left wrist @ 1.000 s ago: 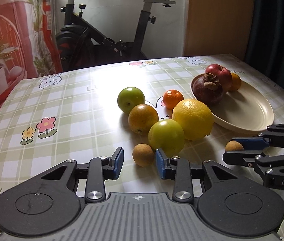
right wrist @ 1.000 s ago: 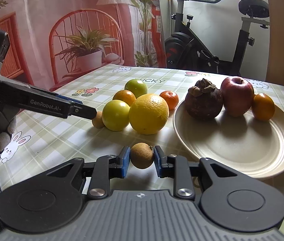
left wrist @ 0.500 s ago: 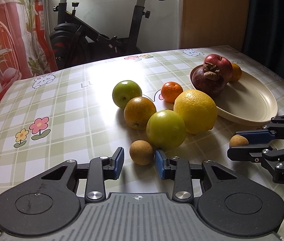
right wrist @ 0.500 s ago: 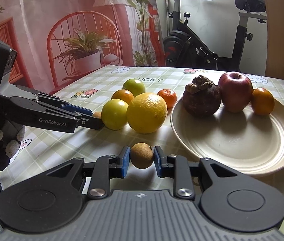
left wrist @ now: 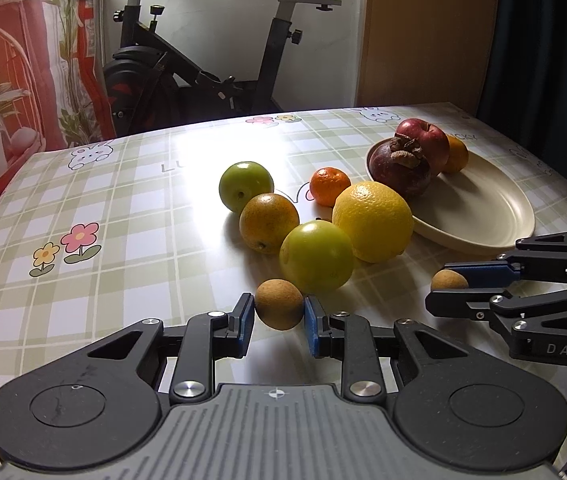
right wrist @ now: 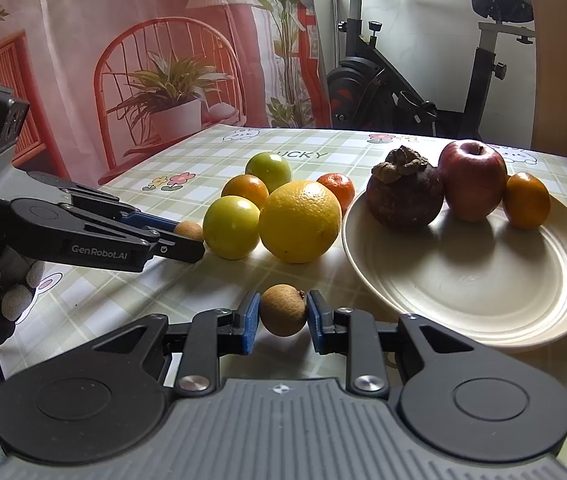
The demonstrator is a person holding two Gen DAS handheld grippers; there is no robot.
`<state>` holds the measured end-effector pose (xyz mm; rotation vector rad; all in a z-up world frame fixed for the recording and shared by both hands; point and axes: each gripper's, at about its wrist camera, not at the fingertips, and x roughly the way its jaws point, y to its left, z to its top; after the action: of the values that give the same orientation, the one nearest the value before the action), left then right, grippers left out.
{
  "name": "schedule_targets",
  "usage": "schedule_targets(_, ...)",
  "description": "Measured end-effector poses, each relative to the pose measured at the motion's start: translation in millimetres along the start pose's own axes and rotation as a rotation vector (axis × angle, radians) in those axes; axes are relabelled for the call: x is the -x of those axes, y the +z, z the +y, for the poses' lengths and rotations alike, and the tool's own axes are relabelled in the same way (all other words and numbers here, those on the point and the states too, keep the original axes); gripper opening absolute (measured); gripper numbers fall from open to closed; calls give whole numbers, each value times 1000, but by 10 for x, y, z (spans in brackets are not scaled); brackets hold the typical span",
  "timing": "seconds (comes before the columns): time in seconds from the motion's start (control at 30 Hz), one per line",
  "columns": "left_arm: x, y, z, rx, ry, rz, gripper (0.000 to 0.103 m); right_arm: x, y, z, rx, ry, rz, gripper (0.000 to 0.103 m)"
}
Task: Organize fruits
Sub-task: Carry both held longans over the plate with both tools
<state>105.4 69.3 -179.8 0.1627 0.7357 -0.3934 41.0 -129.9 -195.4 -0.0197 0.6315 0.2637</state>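
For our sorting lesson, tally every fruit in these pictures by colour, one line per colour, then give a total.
Green: 2
Orange: 3
Yellow: 1
Red: 1
Dark purple: 1
Brown, small: 2
Total: 10

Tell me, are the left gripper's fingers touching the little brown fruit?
Touching. The left wrist view shows both blue fingers pressed against the sides of the little brown fruit, no gap showing.
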Motion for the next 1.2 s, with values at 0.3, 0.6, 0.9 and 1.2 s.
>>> schedule_targets(0.3, 232, 111, -126, 31, 26, -18, 28, 76, -19, 66, 27, -16, -29, 28)
schedule_targets(0.6, 401, 261, -330, 6, 37, -47, 28, 323, 75, 33, 1, -28, -100, 28)
schedule_targets(0.9, 396, 546, -605, -5, -16, -82, 28, 529, 224, -178, -28, -66, -180, 28)
schedule_targets(1.2, -196, 850, -1022, -6, -143, -17, 28, 575, 323, -724, 8, -163, -186, 28)
